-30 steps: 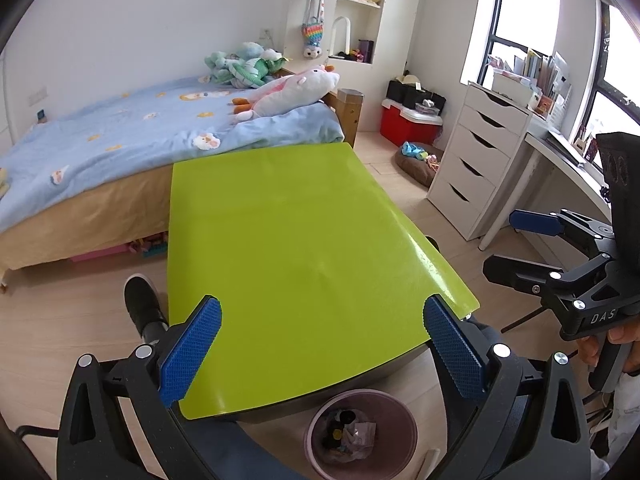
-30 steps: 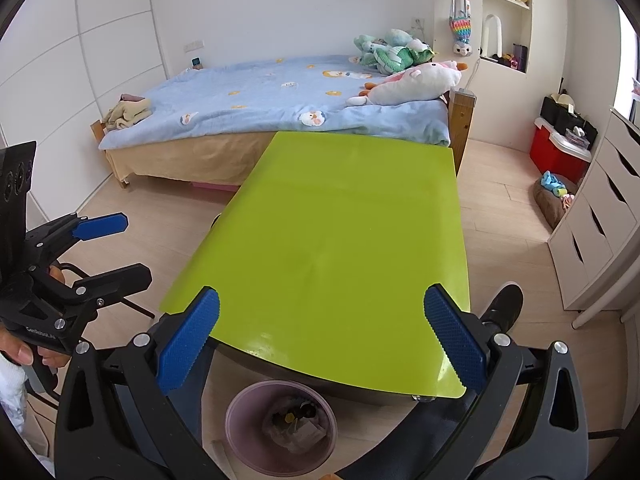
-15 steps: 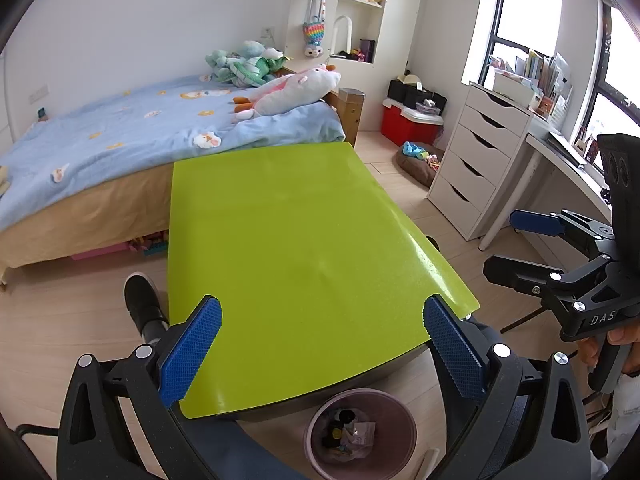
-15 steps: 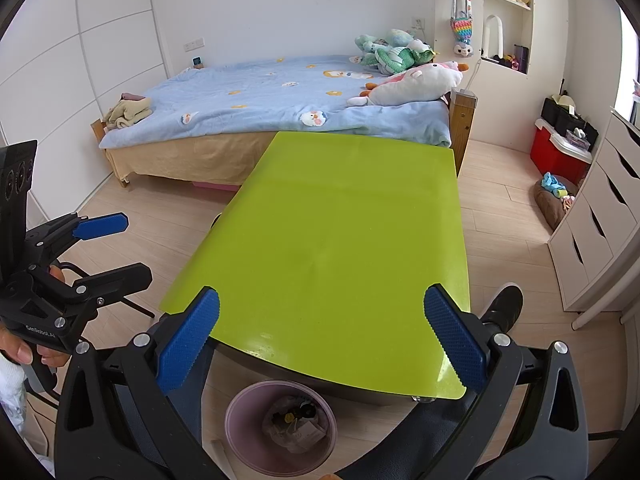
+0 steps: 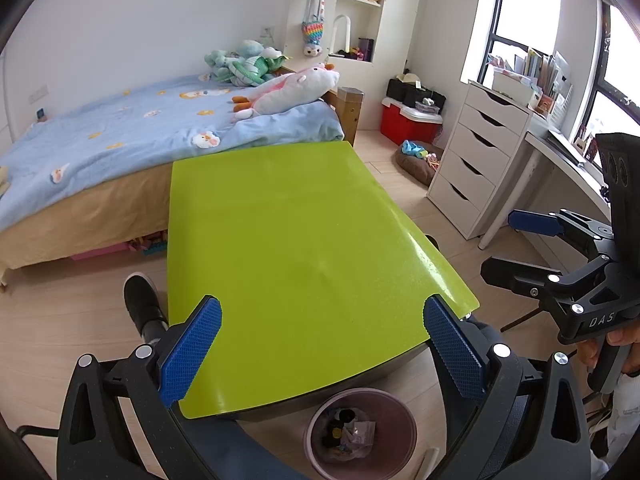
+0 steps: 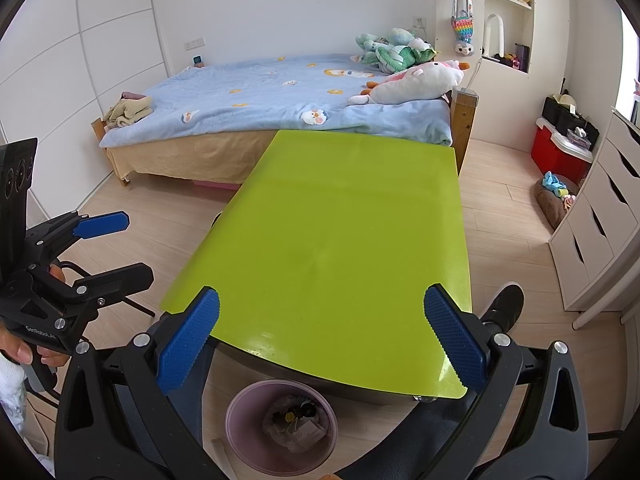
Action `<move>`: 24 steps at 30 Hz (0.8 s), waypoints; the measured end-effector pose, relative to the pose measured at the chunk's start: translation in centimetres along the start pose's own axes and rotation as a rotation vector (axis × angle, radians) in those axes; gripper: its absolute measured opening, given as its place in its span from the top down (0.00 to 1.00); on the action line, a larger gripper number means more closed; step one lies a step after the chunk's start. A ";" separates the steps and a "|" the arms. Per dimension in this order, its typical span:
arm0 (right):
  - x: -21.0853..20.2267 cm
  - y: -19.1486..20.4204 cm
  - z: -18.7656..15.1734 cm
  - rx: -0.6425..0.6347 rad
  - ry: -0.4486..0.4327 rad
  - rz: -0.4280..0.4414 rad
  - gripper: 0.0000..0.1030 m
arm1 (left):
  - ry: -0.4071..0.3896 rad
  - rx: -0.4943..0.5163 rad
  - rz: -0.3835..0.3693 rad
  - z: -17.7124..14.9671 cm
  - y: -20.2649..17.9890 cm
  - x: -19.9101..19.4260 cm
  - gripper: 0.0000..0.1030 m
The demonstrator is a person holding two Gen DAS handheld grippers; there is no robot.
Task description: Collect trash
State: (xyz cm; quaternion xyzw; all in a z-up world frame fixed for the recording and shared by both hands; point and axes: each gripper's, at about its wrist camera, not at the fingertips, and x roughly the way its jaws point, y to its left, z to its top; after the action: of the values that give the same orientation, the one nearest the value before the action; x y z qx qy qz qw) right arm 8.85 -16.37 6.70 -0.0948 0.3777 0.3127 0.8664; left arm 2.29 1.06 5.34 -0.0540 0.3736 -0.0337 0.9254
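A pink round trash bin with crumpled scraps inside stands on the floor under the near edge of the lime-green table. The tabletop is bare. My left gripper hangs open above the table's near edge, nothing between its blue pads. My right gripper is open the same way, also with nothing in it. In the left wrist view the right gripper shows at the right, held by a hand. In the right wrist view the left gripper shows at the left.
A bed with a blue cover and plush toys abuts the table's far end. White drawers and a desk stand to the right, with a red box and a brown pet cushion. A black shoe rests beside the table.
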 end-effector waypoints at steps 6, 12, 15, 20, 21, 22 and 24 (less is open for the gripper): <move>0.0 0.0 0.0 0.000 0.000 0.000 0.03 | 0.000 0.001 0.001 0.0 0.0 0.0 0.06; 0.0 0.0 0.0 0.000 0.001 0.000 0.03 | 0.003 0.003 0.001 0.0 0.0 0.1 0.06; 0.0 0.0 0.1 0.000 0.001 0.000 0.03 | 0.003 0.002 0.001 0.0 0.0 0.0 0.06; 0.0 0.0 0.1 0.001 0.001 0.000 0.03 | 0.003 0.003 0.003 0.0 0.0 0.1 0.06; 0.0 0.0 0.1 0.001 0.001 0.000 0.03 | 0.004 0.004 0.004 0.0 0.0 0.1 0.06; 0.0 0.1 0.1 0.001 0.001 0.000 0.03 | 0.003 0.004 0.003 0.0 0.0 0.1 0.06; 0.0 0.0 0.1 0.000 0.002 0.000 0.03 | 0.003 0.003 0.004 0.0 0.0 0.1 0.06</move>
State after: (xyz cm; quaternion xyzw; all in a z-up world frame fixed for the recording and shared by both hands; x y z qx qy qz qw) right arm 8.90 -16.33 6.78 -0.0952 0.3786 0.3127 0.8659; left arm 2.35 1.06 5.33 -0.0518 0.3751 -0.0326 0.9250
